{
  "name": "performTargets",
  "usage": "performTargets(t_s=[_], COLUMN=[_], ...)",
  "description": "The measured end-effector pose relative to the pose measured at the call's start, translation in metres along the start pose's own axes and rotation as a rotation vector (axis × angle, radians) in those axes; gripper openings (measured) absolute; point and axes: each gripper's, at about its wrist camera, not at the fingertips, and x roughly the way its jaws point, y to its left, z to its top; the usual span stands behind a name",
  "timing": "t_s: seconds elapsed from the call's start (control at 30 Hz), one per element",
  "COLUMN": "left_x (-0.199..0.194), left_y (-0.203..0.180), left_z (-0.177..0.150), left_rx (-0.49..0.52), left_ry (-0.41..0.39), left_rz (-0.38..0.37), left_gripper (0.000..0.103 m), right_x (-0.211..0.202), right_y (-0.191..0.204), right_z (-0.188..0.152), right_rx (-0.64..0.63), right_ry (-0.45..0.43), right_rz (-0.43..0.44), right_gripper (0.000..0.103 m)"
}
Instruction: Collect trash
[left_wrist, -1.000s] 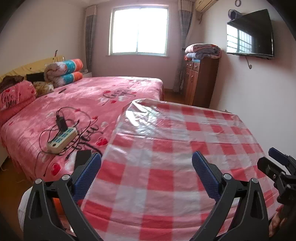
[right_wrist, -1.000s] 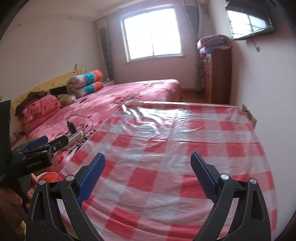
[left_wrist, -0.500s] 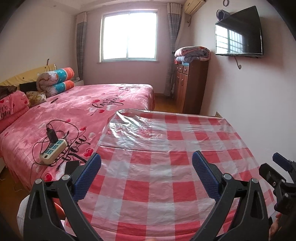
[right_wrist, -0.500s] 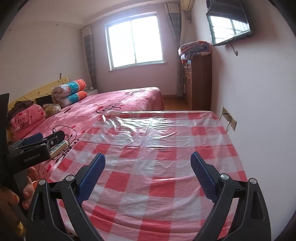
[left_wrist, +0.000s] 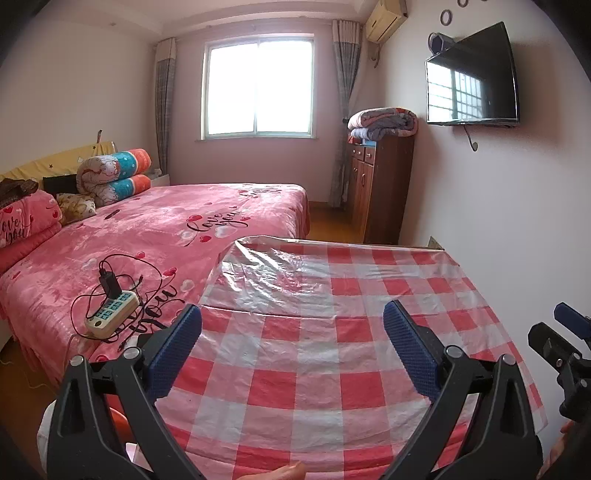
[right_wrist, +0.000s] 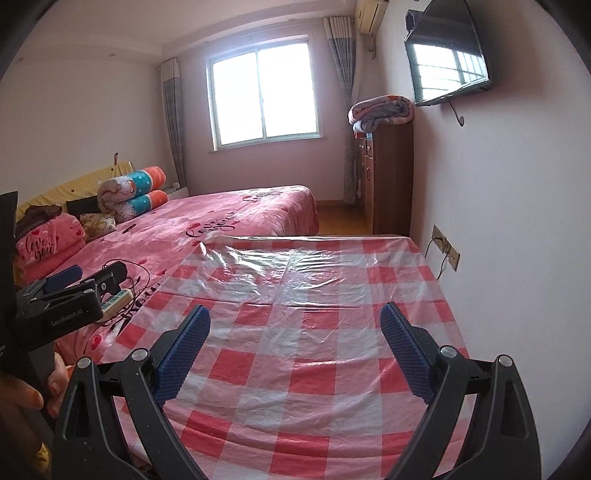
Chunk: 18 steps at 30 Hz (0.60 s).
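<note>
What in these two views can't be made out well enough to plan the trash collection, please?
- Trash: none is visible on the checked tablecloth in either view.
- Near table edge: hidden behind the open left gripper and open right gripper.
- White-and-orange object, left wrist view: mostly hidden by the gripper frame; can't identify it.
- Floor beside the bed: mostly cut off by the fisheye edge.
</note>
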Motion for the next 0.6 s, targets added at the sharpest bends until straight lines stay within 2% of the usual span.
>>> performTargets(t_s=[0.6], left_x=[-0.015], left_y=[-0.001], left_z=[0.003], left_rx=[-0.003], left_ry=[-0.041], left_rz=[0.004], left_gripper=[0.099], right_x=[-0.017], right_y=[0.008], right_z=[0.006], right_rx=[-0.010], right_ry=[-0.013], right_rz=[-0.007], right_gripper=[0.093])
